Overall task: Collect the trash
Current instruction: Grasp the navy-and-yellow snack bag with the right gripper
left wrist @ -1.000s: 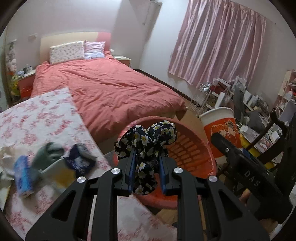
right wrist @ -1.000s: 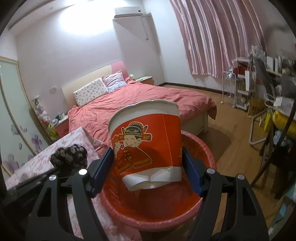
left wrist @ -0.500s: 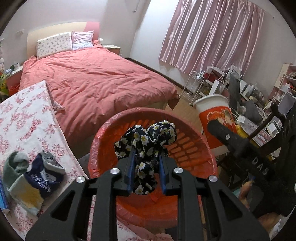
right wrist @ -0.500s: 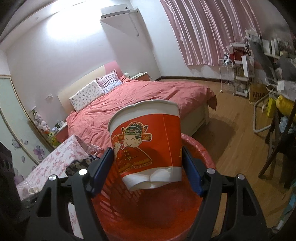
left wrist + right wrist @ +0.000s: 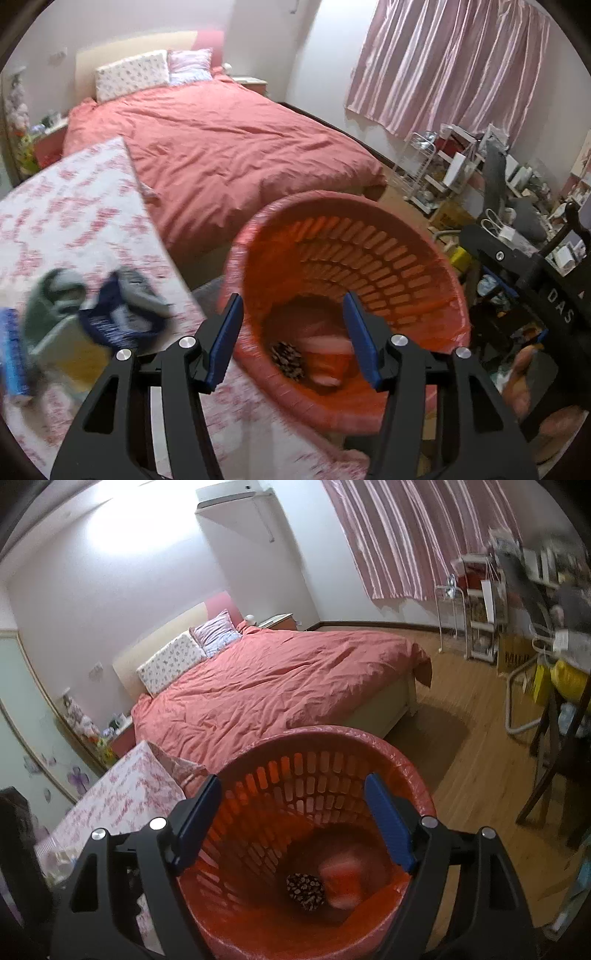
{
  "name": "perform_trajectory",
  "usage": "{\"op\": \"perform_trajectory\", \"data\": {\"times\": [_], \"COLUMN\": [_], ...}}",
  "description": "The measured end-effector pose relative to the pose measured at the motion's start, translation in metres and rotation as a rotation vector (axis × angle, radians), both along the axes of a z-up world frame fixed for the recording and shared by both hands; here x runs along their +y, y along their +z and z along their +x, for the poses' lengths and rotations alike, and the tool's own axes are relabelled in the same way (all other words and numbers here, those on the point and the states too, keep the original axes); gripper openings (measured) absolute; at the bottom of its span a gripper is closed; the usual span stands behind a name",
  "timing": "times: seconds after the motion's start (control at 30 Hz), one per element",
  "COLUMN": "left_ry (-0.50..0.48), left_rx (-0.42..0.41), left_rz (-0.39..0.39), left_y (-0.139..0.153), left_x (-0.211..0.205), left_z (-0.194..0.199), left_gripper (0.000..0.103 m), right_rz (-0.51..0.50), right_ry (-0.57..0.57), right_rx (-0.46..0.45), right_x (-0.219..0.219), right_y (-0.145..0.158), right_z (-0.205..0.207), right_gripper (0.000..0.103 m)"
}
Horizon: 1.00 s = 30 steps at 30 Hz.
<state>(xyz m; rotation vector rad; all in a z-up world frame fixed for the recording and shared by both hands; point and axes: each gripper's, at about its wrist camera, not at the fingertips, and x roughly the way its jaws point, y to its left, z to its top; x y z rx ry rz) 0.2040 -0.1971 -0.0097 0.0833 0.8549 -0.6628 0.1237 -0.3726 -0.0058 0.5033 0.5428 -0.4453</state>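
While we held both tools above the bin, the left gripper (image 5: 291,339) and the right gripper (image 5: 291,823) stood wide open and gripped nothing. Below them, at the bottom of the red slatted basket (image 5: 332,746), lay the flowered cloth bundle (image 5: 306,886) touching the blurred red paper cup (image 5: 341,880). To our left, on the pink flowered tablecloth (image 5: 59,210), a blue and grey pile (image 5: 110,314) was waiting. We judged that the left gripper should go there with its jaws kept wide, then close on one piece only. Farther away was the bed (image 5: 229,147).
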Motion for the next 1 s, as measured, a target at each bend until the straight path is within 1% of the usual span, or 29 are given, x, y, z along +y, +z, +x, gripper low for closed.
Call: {"op": "perform_trajectory", "data": {"times": [0.1,0.17,0.27,0.43,0.5,0.53,0.67,0.8,1.0], "left_ry": [0.038,0.065,0.133,0.248,0.293,0.318,0.387,0.430,0.468], "left_rx": [-0.045,-0.063,-0.084,-0.125,-0.140,-0.149,-0.170,-0.166,-0.134], "left_rz": [0.029,0.044,0.065,0.080,0.083,0.087,0.085,0.075,0.046], "left_y": [0.006,0.008,0.012,0.018,0.021,0.023,0.028,0.030,0.023], "left_x": [0.019,0.033,0.062,0.111,0.130,0.139,0.174,0.200,0.227], "left_z": [-0.005,-0.007,-0.008,-0.010,-0.011,-0.012,-0.014,-0.015,-0.013], "left_gripper": [0.062,0.062,0.062,0.063,0.065,0.068,0.068,0.068,0.068], "right_rz": [-0.033,-0.043,-0.054,-0.047,-0.039,-0.039,-0.042,-0.032,-0.010], "right_ry": [0.042,0.070,0.127,0.236,0.275,0.289,0.348,0.368,0.340], "right_rx": [0.008,0.013,0.025,0.055,0.067,0.073,0.110,0.145,0.193], "right_x": [0.019,0.035,0.061,0.114,0.134,0.142,0.182,0.211,0.229], "right_y": [0.008,0.011,0.013,0.010,0.008,0.008,0.001,-0.007,-0.017], "right_z": [0.005,0.011,0.021,0.043,0.052,0.056,0.077,0.101,0.126], "right_gripper": [0.078,0.075,0.072,0.069,0.068,0.068,0.068,0.069,0.073]}}
